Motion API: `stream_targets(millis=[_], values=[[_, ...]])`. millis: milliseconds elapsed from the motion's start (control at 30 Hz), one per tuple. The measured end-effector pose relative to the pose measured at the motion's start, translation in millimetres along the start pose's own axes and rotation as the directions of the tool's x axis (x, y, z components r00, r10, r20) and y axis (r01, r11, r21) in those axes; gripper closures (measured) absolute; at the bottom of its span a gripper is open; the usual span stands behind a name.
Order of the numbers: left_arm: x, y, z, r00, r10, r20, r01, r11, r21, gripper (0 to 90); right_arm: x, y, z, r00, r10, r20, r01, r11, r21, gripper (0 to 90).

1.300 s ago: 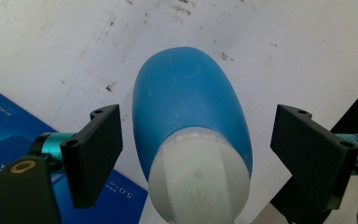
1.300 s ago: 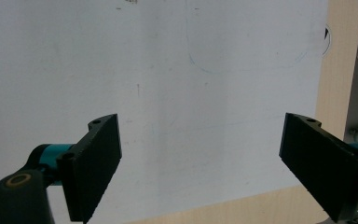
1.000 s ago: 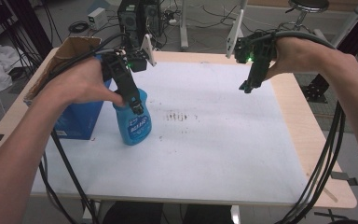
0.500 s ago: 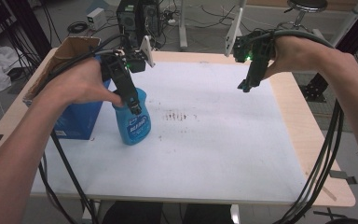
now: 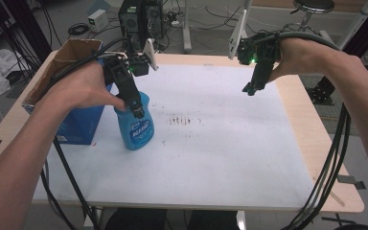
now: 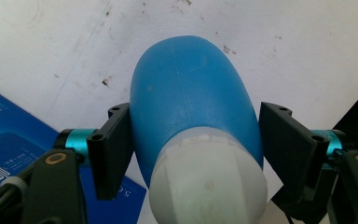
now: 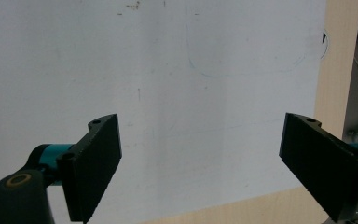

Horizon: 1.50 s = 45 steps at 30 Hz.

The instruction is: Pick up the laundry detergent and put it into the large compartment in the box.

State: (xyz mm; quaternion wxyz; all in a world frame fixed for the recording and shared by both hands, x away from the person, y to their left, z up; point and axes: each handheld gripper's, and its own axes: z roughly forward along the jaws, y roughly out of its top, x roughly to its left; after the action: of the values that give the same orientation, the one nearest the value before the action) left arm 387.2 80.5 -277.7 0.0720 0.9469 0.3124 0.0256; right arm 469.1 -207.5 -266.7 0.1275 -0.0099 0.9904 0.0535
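Where the white table sheet (image 5: 230,158) meets its left edge, at about nine o'clock in the high view, a blue bottle (image 5: 135,125) with a white cap stands upright, and the left gripper (image 5: 136,110) comes down over it from above. In the left gripper view the jaws flank the bottle (image 6: 193,98): the left-hand one presses its side, the right-hand one sits just beside it (whether it touches, I cannot tell). Just beside the bottle, towards nine o'clock, stands an open blue cardboard box (image 5: 72,96), crowding the gripper's outer side. A patch of brown stains (image 5: 184,120) marks the sheet near the middle. The right gripper (image 5: 250,88) hangs at one o'clock, jaws spread wide (image 7: 200,163) with bare sheet between them.
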Motion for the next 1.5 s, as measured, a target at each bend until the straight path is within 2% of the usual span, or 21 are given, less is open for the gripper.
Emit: stream_targets(millis=[533, 767, 1000, 1100, 1300, 1500], values=[[1.6, 0.5, 1.4, 0.9999, -0.010, -0.011, 0.010, 0.9999, 0.009, 34.8, 0.3, 0.1, 0.4, 1.0000, 0.002, 0.003, -0.002, 1.000, 0.009, 12.0], [-0.1, 1.7, 1.2, 0.9996, 0.024, -0.018, -0.023, 0.9995, 0.019, 35.0, 0.6, 0.0, -0.4, 1.0000, 0.003, 0.007, -0.003, 1.000, 0.008, 12.0], [1.9, 4.2, 0.9, 0.9995, 0.031, -0.011, -0.031, 0.9993, 0.019, 35.5, 0.7, -1.3, -1.3, 0.9999, 0.008, 0.008, -0.008, 1.000, 0.008, 12.0], [1.9, 6.5, 0.7, 0.9993, 0.034, -0.012, -0.034, 0.9988, 0.034, 35.6, 0.6, -2.0, -1.4, 0.9999, 0.005, 0.009, -0.005, 1.000, 0.008, 12.0], [3.3, 13.1, -8.8, 0.9987, 0.050, -0.004, -0.050, 0.9978, 0.044, 35.8, 0.4, -2.5, -1.8, 1.0000, 0.004, 0.009, -0.004, 1.000, 0.002, 12.0], [6.6, 20.2, -28.3, 0.9979, 0.065, -0.008, -0.064, 0.9972, 0.039, 35.8, 0.1, -1.8, -1.0, 1.0000, 0.004, 0.008, -0.004, 1.000, 0.004, 12.0]])
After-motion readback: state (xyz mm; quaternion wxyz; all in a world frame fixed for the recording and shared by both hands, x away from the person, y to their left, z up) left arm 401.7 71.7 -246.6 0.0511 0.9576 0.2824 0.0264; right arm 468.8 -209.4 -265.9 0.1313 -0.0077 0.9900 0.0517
